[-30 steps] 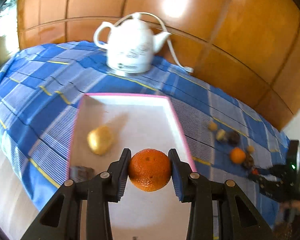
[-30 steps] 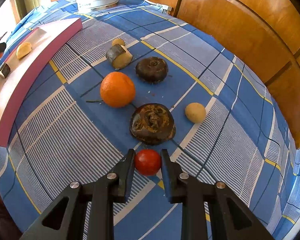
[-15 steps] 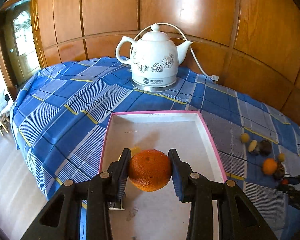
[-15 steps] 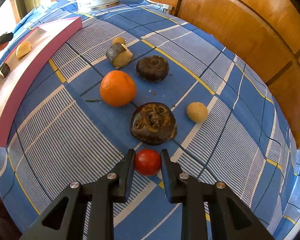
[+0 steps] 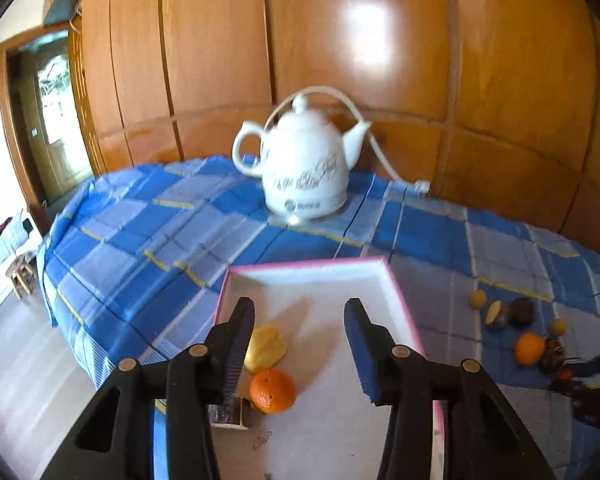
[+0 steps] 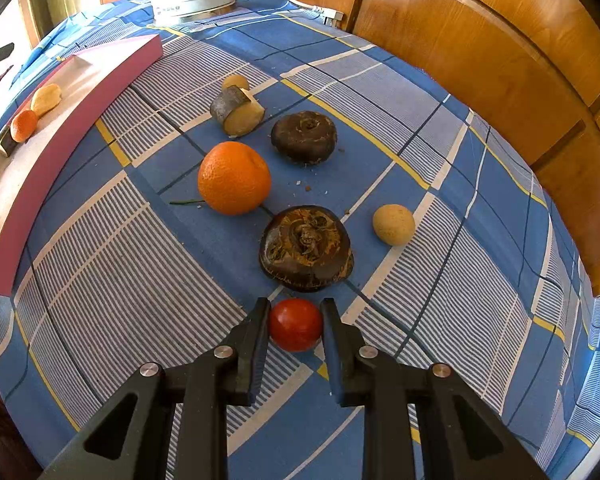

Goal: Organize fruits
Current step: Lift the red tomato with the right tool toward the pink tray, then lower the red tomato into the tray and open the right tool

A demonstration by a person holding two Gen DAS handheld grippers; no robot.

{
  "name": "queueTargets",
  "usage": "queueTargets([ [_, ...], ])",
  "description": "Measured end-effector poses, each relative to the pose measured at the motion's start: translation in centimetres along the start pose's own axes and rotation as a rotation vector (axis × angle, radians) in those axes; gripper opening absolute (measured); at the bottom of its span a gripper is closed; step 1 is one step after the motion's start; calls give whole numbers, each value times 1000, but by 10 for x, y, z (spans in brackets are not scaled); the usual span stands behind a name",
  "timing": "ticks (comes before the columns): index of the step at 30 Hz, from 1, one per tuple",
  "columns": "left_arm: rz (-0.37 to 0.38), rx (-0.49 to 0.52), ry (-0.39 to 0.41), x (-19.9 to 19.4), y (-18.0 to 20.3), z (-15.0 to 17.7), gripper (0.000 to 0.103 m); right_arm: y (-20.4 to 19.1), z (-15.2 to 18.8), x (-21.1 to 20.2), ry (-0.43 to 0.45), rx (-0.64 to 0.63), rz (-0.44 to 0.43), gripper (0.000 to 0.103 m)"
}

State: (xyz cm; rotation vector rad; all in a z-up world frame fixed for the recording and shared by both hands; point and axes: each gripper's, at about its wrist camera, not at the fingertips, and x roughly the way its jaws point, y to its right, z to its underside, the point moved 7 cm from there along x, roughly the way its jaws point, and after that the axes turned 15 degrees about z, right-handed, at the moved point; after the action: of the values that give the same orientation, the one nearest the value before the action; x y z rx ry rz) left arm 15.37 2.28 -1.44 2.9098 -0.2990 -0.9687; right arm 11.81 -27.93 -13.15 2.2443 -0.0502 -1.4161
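Glossy wood panelling [image 5: 220,60], woven checked cloth [image 6: 120,280], a glazed, probably ceramic kettle [image 5: 306,172], dimpled orange [image 6: 234,178].

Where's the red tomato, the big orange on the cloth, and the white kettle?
Tomato [image 6: 295,324], right wrist view, middle of its red skin.
Orange [image 6: 234,178], right wrist view, middle of its peel.
Kettle [image 5: 305,172], left wrist view, on its belly.

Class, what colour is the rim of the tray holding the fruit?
Pink, seen best in the left wrist view on the tray.
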Motion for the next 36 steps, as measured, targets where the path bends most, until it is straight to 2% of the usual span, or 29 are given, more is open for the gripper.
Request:
queueTargets([
  [4, 7, 33, 63, -22, 13, -15, 53, -1, 0, 0, 2, -1, 7, 25],
  [9, 31, 55, 96, -42, 26, -24, 54, -2, 0, -2, 4, -3, 15, 25],
  [23, 69, 80, 103, -61, 40, -17, 59, -1, 1, -2, 11, 3, 22, 25],
  [30, 66, 46, 71, -61, 23, -1, 60, 2, 1, -9, 22, 18, 44, 25],
  [36, 15, -12, 40, -61, -12, 19, 60, -3, -13, -49, 111, 57, 41, 25],
])
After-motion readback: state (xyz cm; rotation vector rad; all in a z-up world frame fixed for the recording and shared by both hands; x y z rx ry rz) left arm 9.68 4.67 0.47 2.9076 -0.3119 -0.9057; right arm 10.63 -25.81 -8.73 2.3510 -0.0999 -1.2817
